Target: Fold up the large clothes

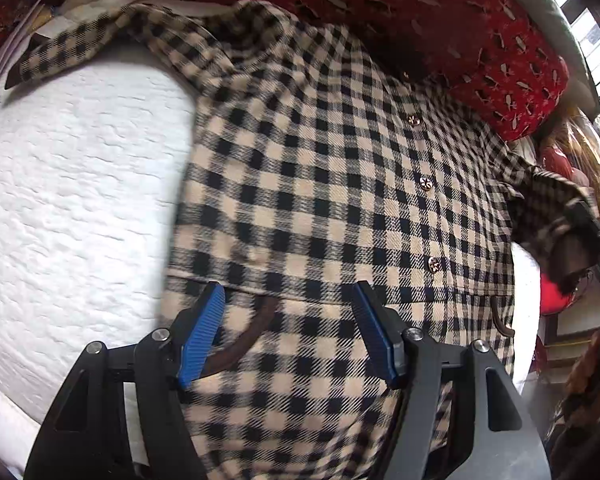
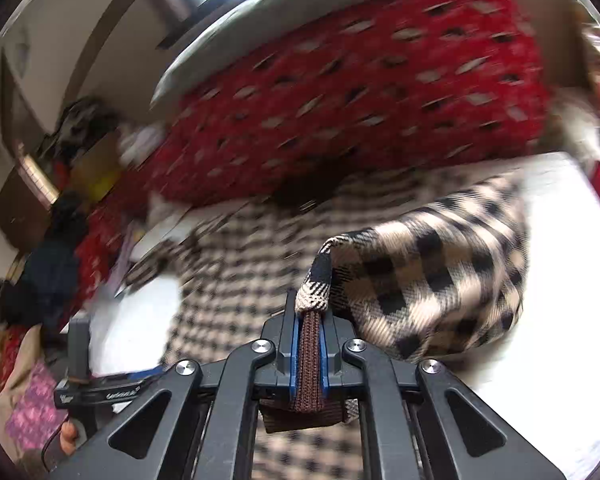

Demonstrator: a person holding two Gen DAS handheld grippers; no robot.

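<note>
A beige and black checked jacket [image 1: 320, 184] with metal buttons lies spread front-up on a white bed cover [image 1: 72, 184]. My left gripper [image 1: 288, 332] hovers open just above its lower front, near a brown-trimmed pocket [image 1: 244, 340], with nothing between the blue pads. My right gripper [image 2: 309, 344] is shut on the brown ribbed cuff [image 2: 309, 364] of one sleeve [image 2: 432, 268], which hangs lifted above the jacket body [image 2: 236, 280]. In the left wrist view that sleeve [image 1: 548, 200] and the right gripper show at the right edge.
A red patterned quilt [image 1: 420, 12] lies bunched along the far side of the bed, touching the jacket's collar. Papers [image 1: 4, 52] lie at the far left. Clutter and a shelf [image 2: 48, 184] stand beyond the bed. A person's hand [image 2: 68, 436] holds the left gripper.
</note>
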